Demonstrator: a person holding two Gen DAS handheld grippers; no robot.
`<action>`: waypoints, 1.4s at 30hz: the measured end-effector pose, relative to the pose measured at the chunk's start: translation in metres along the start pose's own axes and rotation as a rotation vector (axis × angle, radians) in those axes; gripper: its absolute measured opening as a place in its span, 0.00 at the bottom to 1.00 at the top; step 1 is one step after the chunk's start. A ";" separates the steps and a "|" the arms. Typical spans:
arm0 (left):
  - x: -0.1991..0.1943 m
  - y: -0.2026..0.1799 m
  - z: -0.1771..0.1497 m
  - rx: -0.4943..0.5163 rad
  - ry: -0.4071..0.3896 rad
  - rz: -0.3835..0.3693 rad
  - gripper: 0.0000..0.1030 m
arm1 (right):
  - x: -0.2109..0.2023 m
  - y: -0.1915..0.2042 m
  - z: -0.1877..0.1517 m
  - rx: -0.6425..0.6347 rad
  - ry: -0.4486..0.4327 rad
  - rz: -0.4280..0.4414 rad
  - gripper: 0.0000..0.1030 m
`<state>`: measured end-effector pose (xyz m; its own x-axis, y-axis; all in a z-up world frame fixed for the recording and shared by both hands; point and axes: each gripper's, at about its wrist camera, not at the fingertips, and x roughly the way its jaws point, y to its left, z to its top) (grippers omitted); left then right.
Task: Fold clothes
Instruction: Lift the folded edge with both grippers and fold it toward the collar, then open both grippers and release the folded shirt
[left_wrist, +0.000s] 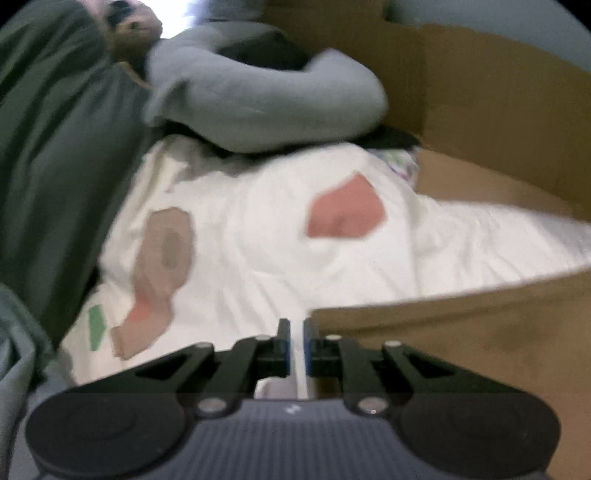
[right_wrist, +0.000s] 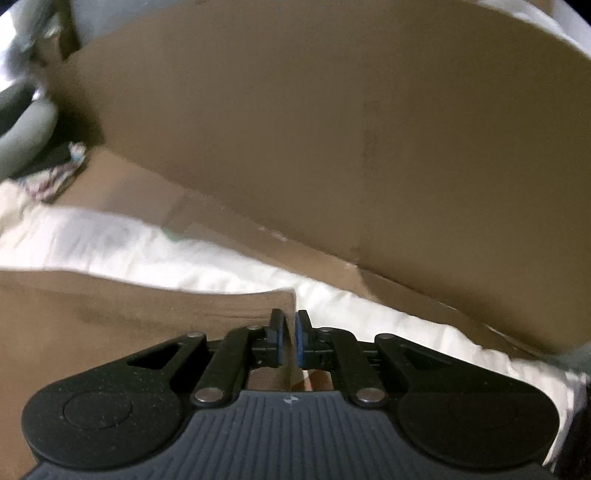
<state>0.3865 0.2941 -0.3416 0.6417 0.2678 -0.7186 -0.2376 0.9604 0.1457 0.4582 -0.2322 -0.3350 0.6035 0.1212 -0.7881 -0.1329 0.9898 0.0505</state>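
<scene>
The white shirt lies in the cardboard box, limp and light, best pinched at its near hem, where the left gripper and right gripper each stand barely parted, seemingly around a fold of it.

Soft white cloth garment – matt brown cardboard box.

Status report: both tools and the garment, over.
Left tool, right tool: jaws a slit apart, grip unclear. White printed garment lying in cardboard box. Near box wall right at both tools.
</scene>
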 end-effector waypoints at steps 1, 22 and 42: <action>-0.006 0.003 0.001 -0.020 -0.010 -0.022 0.17 | -0.005 -0.002 0.000 0.005 -0.007 0.000 0.12; -0.114 -0.049 -0.068 0.085 -0.017 -0.202 0.50 | -0.103 0.000 -0.066 -0.057 -0.019 0.054 0.31; -0.120 -0.147 -0.095 0.142 0.091 -0.378 0.62 | -0.081 0.072 -0.131 -0.187 0.088 0.187 0.36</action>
<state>0.2756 0.1132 -0.3417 0.5956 -0.1077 -0.7960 0.1092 0.9926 -0.0526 0.2972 -0.1808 -0.3477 0.4853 0.2854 -0.8265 -0.3835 0.9189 0.0922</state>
